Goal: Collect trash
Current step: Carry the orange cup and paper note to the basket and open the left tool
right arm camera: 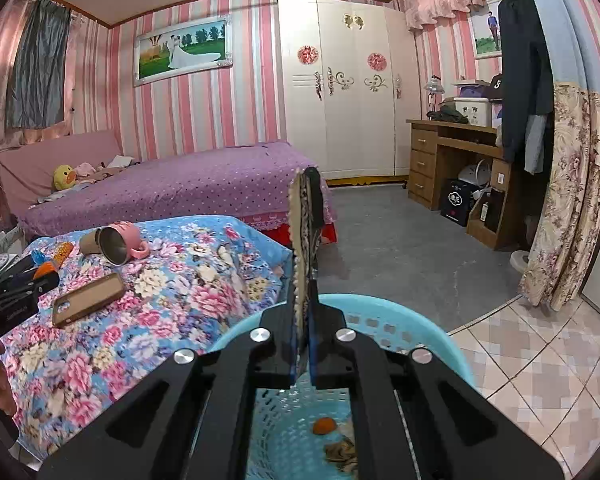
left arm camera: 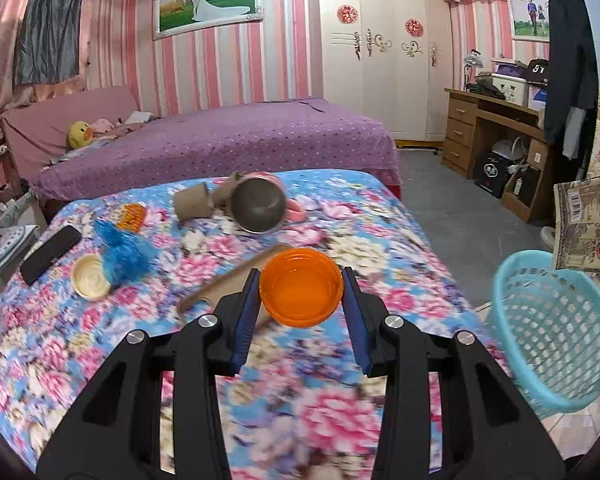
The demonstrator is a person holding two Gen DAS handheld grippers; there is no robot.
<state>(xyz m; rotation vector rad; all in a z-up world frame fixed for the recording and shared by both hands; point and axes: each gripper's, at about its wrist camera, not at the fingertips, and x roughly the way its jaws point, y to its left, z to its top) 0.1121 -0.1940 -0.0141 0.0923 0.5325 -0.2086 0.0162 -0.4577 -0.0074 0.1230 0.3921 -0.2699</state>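
Observation:
In the left wrist view my left gripper (left arm camera: 300,276) is shut on a round orange plastic lid (left arm camera: 301,292), held open side up over the floral blanket (left arm camera: 380,240). A turquoise mesh basket (left arm camera: 552,332) stands on the floor to the right of the bed. My right gripper (right arm camera: 303,292) is shut on a flat printed wrapper (right arm camera: 300,216), seen edge-on and upright above the basket (right arm camera: 400,320). The same wrapper (left arm camera: 584,224) shows above the basket in the left wrist view. Inside the basket lie an orange scrap (right arm camera: 324,426) and a crumpled wrapper (right arm camera: 342,454).
On the blanket lie a pink mug (left arm camera: 260,208) on its side, a cardboard tube (left arm camera: 192,200), a blue fuzzy object (left arm camera: 120,252), a cream lid (left arm camera: 90,276), an orange packet (left arm camera: 131,217), a black phone (left arm camera: 50,254) and a brown phone case (right arm camera: 88,298). A purple bed (right arm camera: 204,184) lies behind.

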